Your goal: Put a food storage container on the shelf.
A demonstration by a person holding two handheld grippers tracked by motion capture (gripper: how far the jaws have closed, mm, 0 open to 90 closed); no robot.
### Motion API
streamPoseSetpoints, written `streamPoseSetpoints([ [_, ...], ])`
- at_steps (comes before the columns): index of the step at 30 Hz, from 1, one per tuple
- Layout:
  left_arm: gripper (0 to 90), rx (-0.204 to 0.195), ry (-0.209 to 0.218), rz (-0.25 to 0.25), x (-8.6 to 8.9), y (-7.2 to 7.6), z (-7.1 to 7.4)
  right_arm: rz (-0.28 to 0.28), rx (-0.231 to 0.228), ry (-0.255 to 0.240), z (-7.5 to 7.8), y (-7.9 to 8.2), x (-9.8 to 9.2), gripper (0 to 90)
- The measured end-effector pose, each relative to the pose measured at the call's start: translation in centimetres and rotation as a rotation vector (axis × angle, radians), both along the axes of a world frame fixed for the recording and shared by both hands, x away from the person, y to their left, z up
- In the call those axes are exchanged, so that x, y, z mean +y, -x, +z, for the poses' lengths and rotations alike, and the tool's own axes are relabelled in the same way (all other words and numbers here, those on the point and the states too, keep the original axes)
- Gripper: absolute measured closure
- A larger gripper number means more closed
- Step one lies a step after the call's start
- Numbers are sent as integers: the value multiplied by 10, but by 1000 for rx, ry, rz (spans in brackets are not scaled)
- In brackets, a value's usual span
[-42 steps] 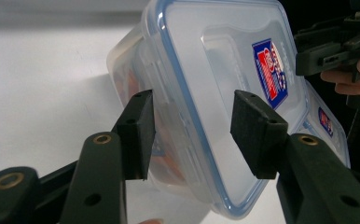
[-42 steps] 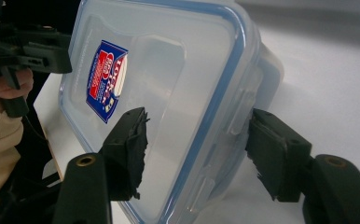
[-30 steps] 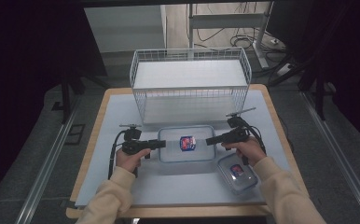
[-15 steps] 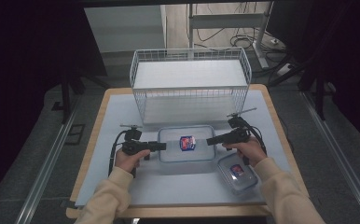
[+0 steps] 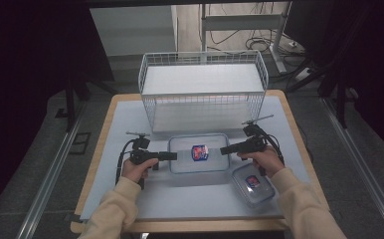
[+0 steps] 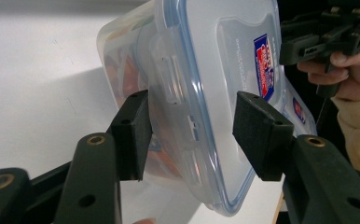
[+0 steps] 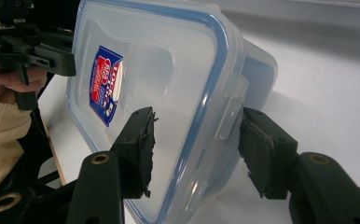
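My right gripper (image 5: 225, 149) clamps the near edge of the clear rectangular plastic container with a blue-rimmed lid (image 5: 185, 162), probably to steady it, while my left gripper (image 5: 172, 156), straddling the opposite latch, has just been closing; I cannot tell whether it presses.

**Bystanders on the table**

A white wire basket (image 5: 203, 89) is set at the far middle of the table (image 5: 130, 199). A smaller lidded plastic box (image 5: 252, 184) with a red-and-blue label is placed near the right edge. Cables are seen on the floor beyond.
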State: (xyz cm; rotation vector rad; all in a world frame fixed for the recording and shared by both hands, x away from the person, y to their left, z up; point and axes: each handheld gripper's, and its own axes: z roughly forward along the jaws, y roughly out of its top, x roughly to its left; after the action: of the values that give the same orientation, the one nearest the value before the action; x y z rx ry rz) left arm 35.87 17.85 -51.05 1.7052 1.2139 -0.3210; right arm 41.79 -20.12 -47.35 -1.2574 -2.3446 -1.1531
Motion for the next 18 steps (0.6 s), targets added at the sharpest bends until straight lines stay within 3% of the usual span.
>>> streamPoseSetpoints([
  [18, 512, -46, -31, 26, -1, 7, 8, 0, -30, -11, 5, 5, 1, 499],
])
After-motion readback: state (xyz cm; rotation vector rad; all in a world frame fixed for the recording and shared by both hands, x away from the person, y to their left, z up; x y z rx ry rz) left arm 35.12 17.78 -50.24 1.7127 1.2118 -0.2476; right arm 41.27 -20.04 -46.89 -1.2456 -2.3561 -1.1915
